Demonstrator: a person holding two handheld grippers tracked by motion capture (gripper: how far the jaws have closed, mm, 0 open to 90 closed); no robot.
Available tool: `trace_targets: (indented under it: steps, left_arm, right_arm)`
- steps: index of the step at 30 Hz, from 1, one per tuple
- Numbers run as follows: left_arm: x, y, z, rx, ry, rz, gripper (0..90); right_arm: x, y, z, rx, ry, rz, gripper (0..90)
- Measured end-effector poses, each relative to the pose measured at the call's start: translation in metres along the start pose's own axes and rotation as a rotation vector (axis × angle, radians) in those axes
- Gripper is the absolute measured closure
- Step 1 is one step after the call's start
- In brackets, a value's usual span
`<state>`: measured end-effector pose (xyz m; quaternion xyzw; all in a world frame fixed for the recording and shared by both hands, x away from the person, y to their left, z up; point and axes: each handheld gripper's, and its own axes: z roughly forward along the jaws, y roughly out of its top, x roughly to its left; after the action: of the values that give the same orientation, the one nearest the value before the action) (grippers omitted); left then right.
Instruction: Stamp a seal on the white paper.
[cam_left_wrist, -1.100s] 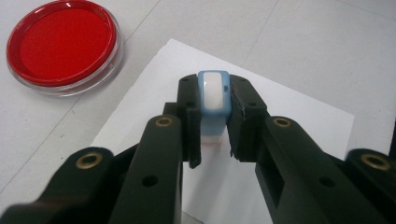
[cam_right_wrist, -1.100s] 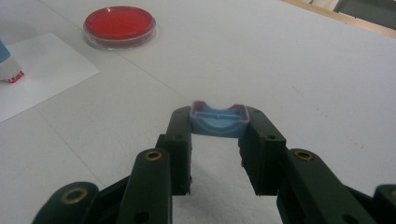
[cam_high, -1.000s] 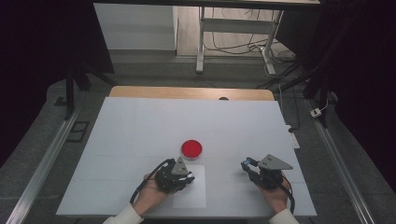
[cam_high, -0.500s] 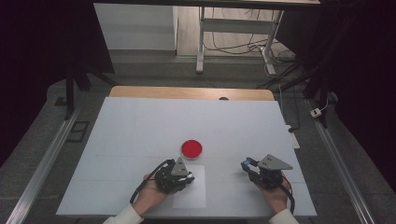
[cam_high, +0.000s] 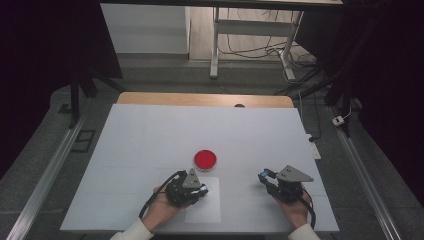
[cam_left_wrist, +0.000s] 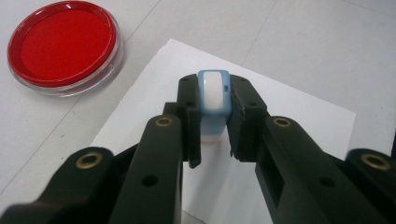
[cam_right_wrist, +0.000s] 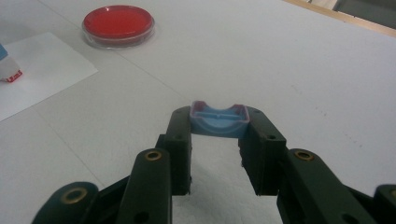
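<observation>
Stamp (cam_left_wrist: 213, 95) — blue and white, upright — is pinched between the left tool (cam_left_wrist: 214, 135) jaws, its base on the white paper (cam_left_wrist: 289, 121). Right tool (cam_right_wrist: 215, 140) clamps a blue cap (cam_right_wrist: 218, 119) above the surface (cam_high: 150, 135). Beyond the paper sits the red ink pad (cam_high: 205, 158).

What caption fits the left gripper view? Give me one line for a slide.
Left gripper presses a blue stamp onto white paper, red ink pad beside it.
</observation>
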<state>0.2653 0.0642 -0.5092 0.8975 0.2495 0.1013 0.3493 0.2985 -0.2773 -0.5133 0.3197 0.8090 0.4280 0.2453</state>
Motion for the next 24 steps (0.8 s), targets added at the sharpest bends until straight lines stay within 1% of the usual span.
trace_targets:
  steps: [6, 8, 10, 12, 13, 14, 18, 20, 24]
  left_arm:
    - [0.001, 0.000, 0.000, 0.000, -0.003, -0.001, 75.7]
    - [0.000, 0.000, -0.001, 0.002, 0.004, 0.008, 75.7]
    - [-0.001, 0.001, -0.001, -0.003, 0.005, 0.004, 75.6]
    - [0.001, 0.001, -0.005, -0.020, 0.000, -0.004, 75.5]
    - [0.001, 0.001, -0.006, -0.019, 0.014, 0.006, 75.5]
    - [0.002, 0.000, -0.007, -0.030, 0.021, 0.005, 75.4]
    - [0.004, 0.001, -0.011, -0.079, -0.012, -0.033, 75.4]
    - [0.005, 0.001, -0.013, -0.088, -0.026, -0.041, 75.4]
    - [0.007, 0.000, -0.015, -0.104, -0.035, -0.062, 75.3]
  right_arm:
    - [0.000, 0.000, 0.000, -0.002, 0.002, 0.001, 64.7]
    - [0.000, 0.000, 0.000, -0.001, 0.002, 0.001, 64.7]
    - [0.000, 0.000, 0.000, -0.001, 0.003, 0.000, 64.6]
    - [0.000, 0.000, 0.001, 0.000, 0.003, 0.000, 64.6]
    - [0.000, 0.000, 0.001, 0.000, 0.004, 0.000, 64.6]
    - [0.000, 0.000, 0.000, 0.000, 0.003, 0.001, 64.6]
    - [-0.001, 0.000, 0.000, 0.001, 0.004, 0.004, 64.6]
    - [-0.001, 0.000, 0.000, 0.001, 0.003, 0.004, 64.6]
    - [0.000, 0.000, 0.000, 0.002, 0.003, 0.001, 64.6]
